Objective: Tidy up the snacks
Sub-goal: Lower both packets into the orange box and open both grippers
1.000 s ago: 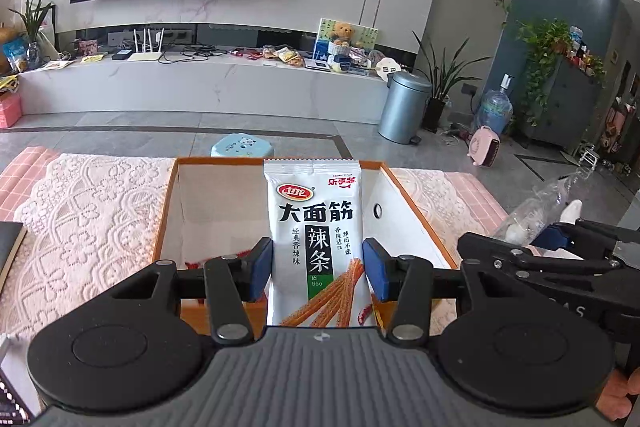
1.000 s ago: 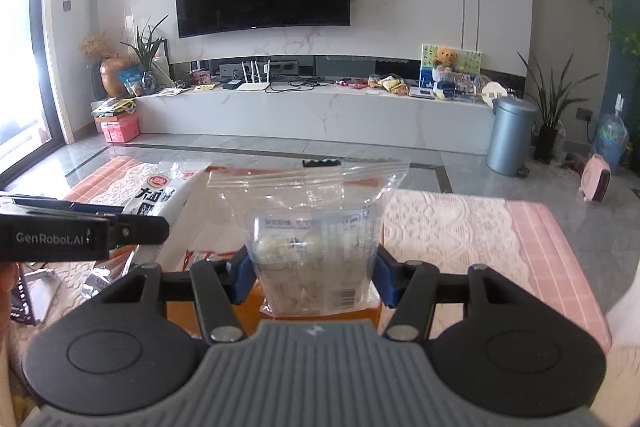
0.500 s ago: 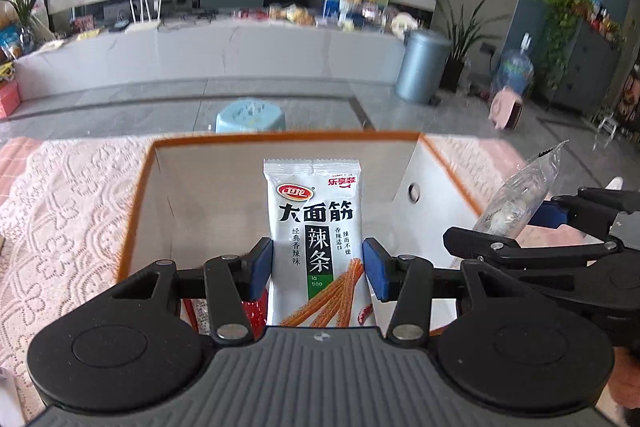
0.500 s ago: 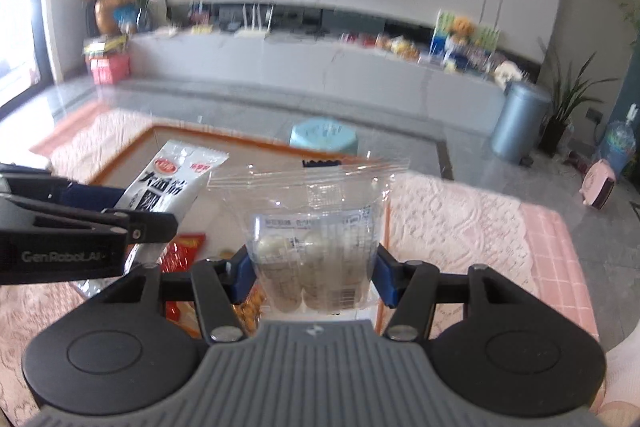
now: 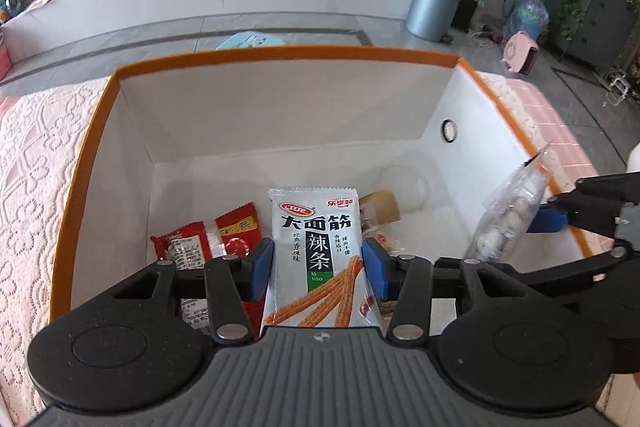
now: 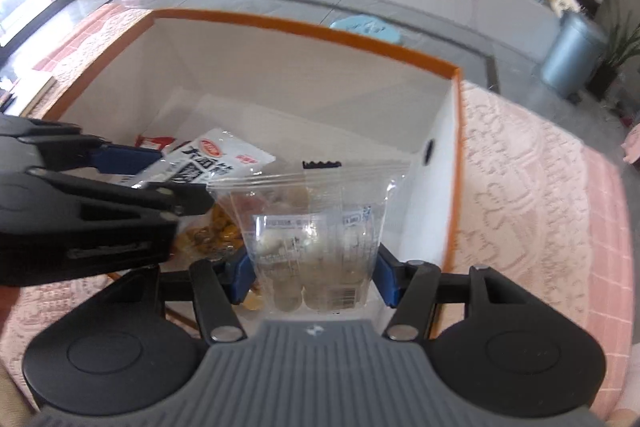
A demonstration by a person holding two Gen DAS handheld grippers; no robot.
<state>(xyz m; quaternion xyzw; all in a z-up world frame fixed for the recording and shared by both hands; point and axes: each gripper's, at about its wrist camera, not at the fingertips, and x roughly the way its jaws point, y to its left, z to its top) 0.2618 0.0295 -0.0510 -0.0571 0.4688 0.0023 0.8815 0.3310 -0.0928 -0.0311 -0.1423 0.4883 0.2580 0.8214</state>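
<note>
A large open box (image 5: pixel 484 95) with smooth white walls and an orange rim sits on a pink lace-patterned tablecloth (image 5: pixel 36 163). Both claws hang over its opening, side by side. The left gripper (image 5: pixel 318 269) has its blue pads pressed on the sides of a glossy white spicy-strip packet (image 5: pixel 316 247), held upright with printed black characters and orange sticks. The right gripper (image 6: pixel 316 273) clamps a clear zip bag (image 6: pixel 316 227) of pale round pieces, its crinkled top standing up. On the box floor, near the left, lie red snack packets (image 5: pixel 208 237); right of them, a small tan packet (image 5: pixel 380 205).
</note>
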